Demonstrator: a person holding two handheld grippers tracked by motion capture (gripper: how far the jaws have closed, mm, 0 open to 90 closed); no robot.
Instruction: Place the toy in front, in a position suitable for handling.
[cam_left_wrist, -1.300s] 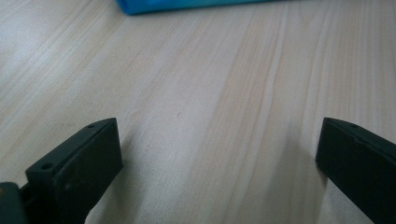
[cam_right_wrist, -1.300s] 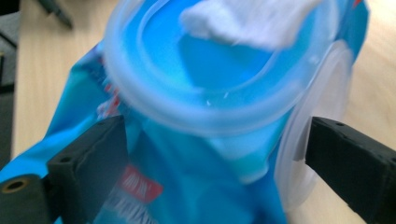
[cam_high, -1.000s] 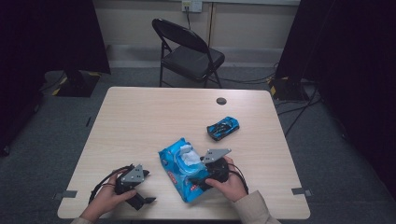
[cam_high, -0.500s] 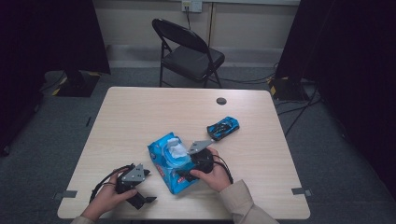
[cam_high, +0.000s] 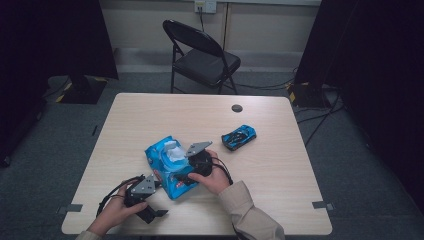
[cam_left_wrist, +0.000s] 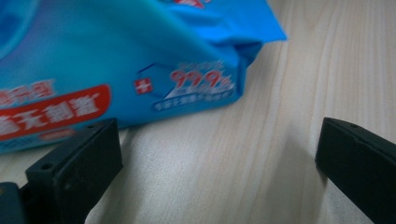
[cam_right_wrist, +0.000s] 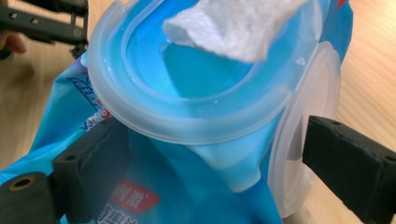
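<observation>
- The blue wipes pack (cam_high: 167, 167) sits on the table (cam_high: 280, 170), on the near side of the toy car (cam_high: 239, 136).
- Its flip lid (cam_right_wrist: 308, 140) is open, a white wipe (cam_right_wrist: 233, 23) poking out.
- Right gripper (cam_high: 182, 178) is over the pack, jaws spread wide around the lid ring.
- Left gripper (cam_high: 155, 212) sits just beside the pack's near corner, jaws wide, nothing held.

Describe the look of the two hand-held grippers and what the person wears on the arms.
Each hand-held gripper is black. The left hand-held gripper and the right hand-held gripper each carry a grey three-cornered plate on top and trail a black cable. In the gripper views the jaws are blocky, matte black, with small holes. The right arm wears a beige sleeve.
</observation>
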